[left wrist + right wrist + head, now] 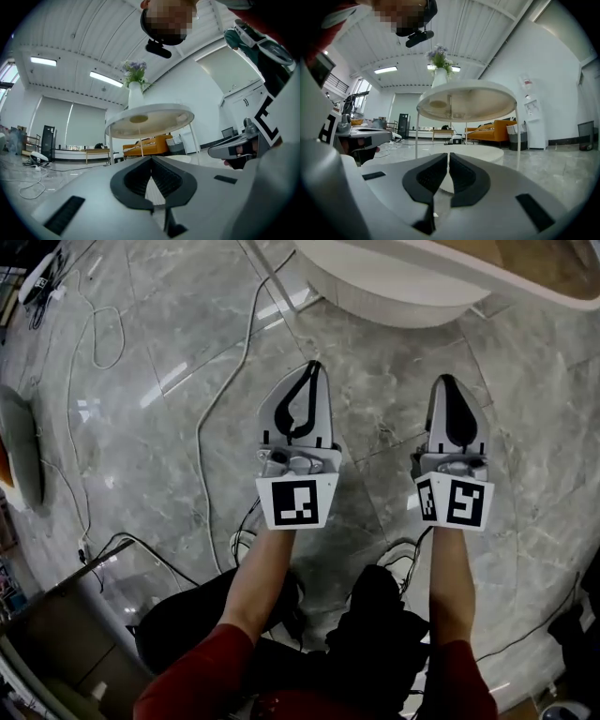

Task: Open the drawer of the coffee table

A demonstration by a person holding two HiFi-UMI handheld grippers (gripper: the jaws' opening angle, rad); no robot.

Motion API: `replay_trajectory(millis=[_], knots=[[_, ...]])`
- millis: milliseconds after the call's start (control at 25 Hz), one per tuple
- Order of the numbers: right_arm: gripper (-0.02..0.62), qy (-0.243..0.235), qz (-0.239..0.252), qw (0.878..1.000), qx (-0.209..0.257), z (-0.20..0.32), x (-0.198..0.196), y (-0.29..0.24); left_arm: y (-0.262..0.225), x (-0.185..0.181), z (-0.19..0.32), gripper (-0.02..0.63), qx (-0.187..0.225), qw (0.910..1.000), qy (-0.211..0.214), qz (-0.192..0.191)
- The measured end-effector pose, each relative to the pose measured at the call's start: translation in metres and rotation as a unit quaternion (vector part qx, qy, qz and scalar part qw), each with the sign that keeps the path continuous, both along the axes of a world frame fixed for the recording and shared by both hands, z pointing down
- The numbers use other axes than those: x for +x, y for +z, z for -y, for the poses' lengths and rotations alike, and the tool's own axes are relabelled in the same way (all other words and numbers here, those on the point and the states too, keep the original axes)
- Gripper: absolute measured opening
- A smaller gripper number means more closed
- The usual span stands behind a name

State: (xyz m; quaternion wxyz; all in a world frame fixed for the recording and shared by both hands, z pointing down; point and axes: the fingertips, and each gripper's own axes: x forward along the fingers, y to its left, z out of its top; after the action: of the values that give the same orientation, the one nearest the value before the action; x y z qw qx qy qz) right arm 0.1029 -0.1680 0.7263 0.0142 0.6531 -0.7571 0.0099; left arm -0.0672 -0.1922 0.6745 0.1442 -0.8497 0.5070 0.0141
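Toward the upper right of the head view, find the white round coffee table with thin legs (pixel 398 285), well apart from both claws; no drawer front or pull to be made out on it from any view. Lower in that frame, note the white left gripper with black pads (pixel 313 371) and its twin, the right gripper (pixel 448 382), side by side over the grey marble floor (pixel 141 484), pointing up-frame at the table. Read both pairs of jaws as closed together on nothing, tips meeting, in each gripper view. See the same table dead ahead in the left gripper view, topped by a white vase of purple flowers (pixel 135 93). Expect a light, stiff, sliding drawer, smooth-faced and likely slippery; expect the slight table to shift and the vase to rock under a yank. Take hold at a knob, lip or lower edge once found, parting the claw first, and pull straight and level.
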Motion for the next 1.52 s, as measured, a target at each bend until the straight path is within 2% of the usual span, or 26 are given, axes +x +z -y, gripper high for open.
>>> replay_trajectory(millis=[80, 200, 400, 680, 840, 920, 960, 1040, 1120, 1240, 1360, 1520], knots=[[0.026, 0.003, 0.003, 1.0, -0.002, 0.0, 0.002, 0.029, 0.03, 0.004, 0.003, 0.014, -0.013, 0.9999, 0.001, -0.006], [0.026, 0.005, -0.015, 1.0, -0.008, -0.009, 0.002, 0.062, 0.071, 0.011, -0.002, 0.014, -0.043, 0.9988, 0.02, 0.011], [0.026, 0.012, -0.003, 0.999, -0.036, -0.022, 0.012, 0.096, 0.096, 0.02, -0.013, 0.014, -0.068, 0.9974, 0.024, -0.011], [0.026, 0.019, 0.047, 0.997, -0.052, -0.011, 0.02, 0.119, 0.113, 0.028, -0.01, 0.014, -0.083, 0.9964, 0.018, -0.005], [0.079, 0.015, 0.124, 0.989, -0.074, 0.011, 0.02, 0.141, 0.116, 0.029, -0.004, 0.014, -0.08, 0.9967, 0.014, 0.001], [0.118, 0.008, 0.194, 0.977, -0.085, 0.025, 0.022, 0.152, 0.119, 0.03, -0.002, 0.014, -0.083, 0.9964, 0.012, 0.004], [0.141, 0.001, 0.244, 0.966, -0.088, 0.034, 0.022, 0.157, 0.12, 0.031, -0.001, 0.014, -0.084, 0.9963, 0.012, 0.006], [0.183, -0.033, 0.348, 0.934, -0.078, 0.054, 0.019, 0.159, 0.122, 0.031, 0.002, 0.014, -0.088, 0.996, 0.011, 0.011], [0.237, -0.081, 0.417, 0.903, -0.054, 0.074, 0.014, 0.154, 0.122, 0.031, 0.005, 0.014, -0.092, 0.9956, 0.009, 0.013], [0.277, -0.1, 0.466, 0.878, -0.035, 0.093, 0.02, 0.16, 0.118, 0.035, 0.008, 0.014, -0.08, 0.9965, 0.008, 0.024], [0.288, -0.093, 0.503, 0.859, -0.023, 0.11, 0.03, 0.171, 0.118, 0.042, 0.009, 0.014, -0.077, 0.9963, 0.011, 0.037], [0.295, -0.084, 0.542, 0.836, -0.014, 0.13, 0.037, 0.181, 0.117, 0.045, 0.011, 0.014, -0.074, 0.9965, 0.01, 0.035]])
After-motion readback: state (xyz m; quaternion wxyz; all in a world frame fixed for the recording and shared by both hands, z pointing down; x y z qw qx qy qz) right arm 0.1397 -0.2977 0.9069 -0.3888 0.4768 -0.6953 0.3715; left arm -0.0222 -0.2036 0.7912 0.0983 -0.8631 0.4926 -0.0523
